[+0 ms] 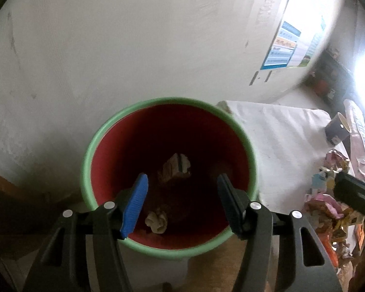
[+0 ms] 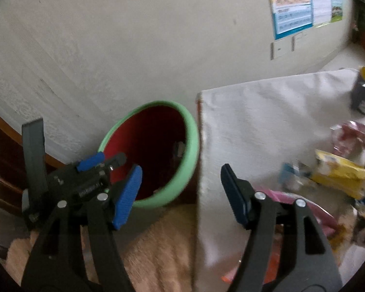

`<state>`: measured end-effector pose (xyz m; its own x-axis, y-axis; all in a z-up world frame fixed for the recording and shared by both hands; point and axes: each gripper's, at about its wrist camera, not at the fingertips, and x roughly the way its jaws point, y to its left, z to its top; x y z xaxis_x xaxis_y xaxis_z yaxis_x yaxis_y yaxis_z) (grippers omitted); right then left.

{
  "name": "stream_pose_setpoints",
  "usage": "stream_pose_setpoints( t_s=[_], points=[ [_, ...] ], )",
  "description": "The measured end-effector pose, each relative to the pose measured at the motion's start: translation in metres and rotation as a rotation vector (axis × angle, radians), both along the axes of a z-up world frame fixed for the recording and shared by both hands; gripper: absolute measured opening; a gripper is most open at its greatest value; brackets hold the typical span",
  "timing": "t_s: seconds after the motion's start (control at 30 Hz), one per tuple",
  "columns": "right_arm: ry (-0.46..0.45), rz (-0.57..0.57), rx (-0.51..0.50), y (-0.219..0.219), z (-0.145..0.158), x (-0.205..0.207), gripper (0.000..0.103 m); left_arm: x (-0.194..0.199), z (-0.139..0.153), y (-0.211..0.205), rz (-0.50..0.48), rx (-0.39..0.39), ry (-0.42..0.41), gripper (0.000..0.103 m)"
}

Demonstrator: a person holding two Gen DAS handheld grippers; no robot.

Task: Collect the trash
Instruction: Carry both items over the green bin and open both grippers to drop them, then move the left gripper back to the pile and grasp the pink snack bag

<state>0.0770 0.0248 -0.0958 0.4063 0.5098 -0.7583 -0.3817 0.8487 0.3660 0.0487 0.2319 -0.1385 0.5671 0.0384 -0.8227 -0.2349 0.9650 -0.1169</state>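
Green-rimmed bin (image 2: 191,146) beside cloth-covered table (image 2: 267,121)

1. We see the right gripper (image 2: 181,192) with its jaws apart and nothing between them, over the edge of the white-covered table (image 2: 267,121).
2. The bin (image 2: 191,150) — green rim, red inside — stands by the wall, just left of the table.
3. The left gripper (image 2: 97,168) reaches over the bin's near rim.
4. Wrappers (image 2: 338,175) lie blurred on the table — beyond them a dark cup (image 2: 363,92).
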Motion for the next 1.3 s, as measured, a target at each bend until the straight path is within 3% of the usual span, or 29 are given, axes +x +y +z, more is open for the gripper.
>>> stream_pose_setpoints(
  t_s=[0.17, 0.37, 0.5, 0.6, 0.8, 0.83, 0.97, 1.03, 1.13, 1.23, 1.3],
  points=[
    [-0.042, -0.075, -0.046, -0.048, 0.005, -0.032, 0.066, 0.004, 0.009, -0.036, -0.086, 0.002, -0.016, 0.057],
    [-0.076, -0.213, -0.139, -0.118, 0.003, -0.064, 0.069, 0.007, 0.006, -0.105, -0.268, -0.032, 0.007, 0.058],
    [-0.062, -0.333, -0.126, -0.165, 0.000, -0.069, 0.069, 0.005, -0.003, -0.151, -0.391, -0.132, 0.064, 0.058],
    [-0.058, -0.388, -0.106, -0.185, -0.004, -0.072, 0.069, 0.008, -0.019, -0.180, -0.420, -0.288, 0.146, 0.058],
    [-0.050, -0.409, -0.066, -0.194, -0.010, -0.078, 0.069, 0.033, -0.047, -0.225, -0.370, -0.381, 0.266, 0.058],
    [-0.050, -0.413, -0.059, -0.196, -0.011, -0.079, 0.069, 0.036, -0.050, -0.229, -0.355, -0.390, 0.274, 0.062],
    [-0.039, -0.437, -0.035, -0.209, -0.015, -0.083, 0.069, 0.045, -0.056, -0.238, -0.287, -0.410, 0.276, 0.079],
    [-0.029, -0.451, -0.028, -0.216, -0.018, -0.085, 0.069, 0.048, -0.057, -0.237, -0.244, -0.435, 0.280, 0.082],
    [-0.014, -0.473, -0.020, -0.225, -0.024, -0.087, 0.069, 0.048, -0.056, -0.232, -0.167, -0.465, 0.271, 0.082],
    [-0.007, -0.493, -0.008, -0.235, -0.027, -0.089, 0.069, 0.042, -0.048, -0.220, -0.081, -0.427, 0.217, 0.082],
    [-0.004, -0.503, -0.004, -0.239, -0.029, -0.091, 0.069, 0.039, -0.056, -0.216, -0.037, -0.429, 0.246, 0.082]
  ],
)
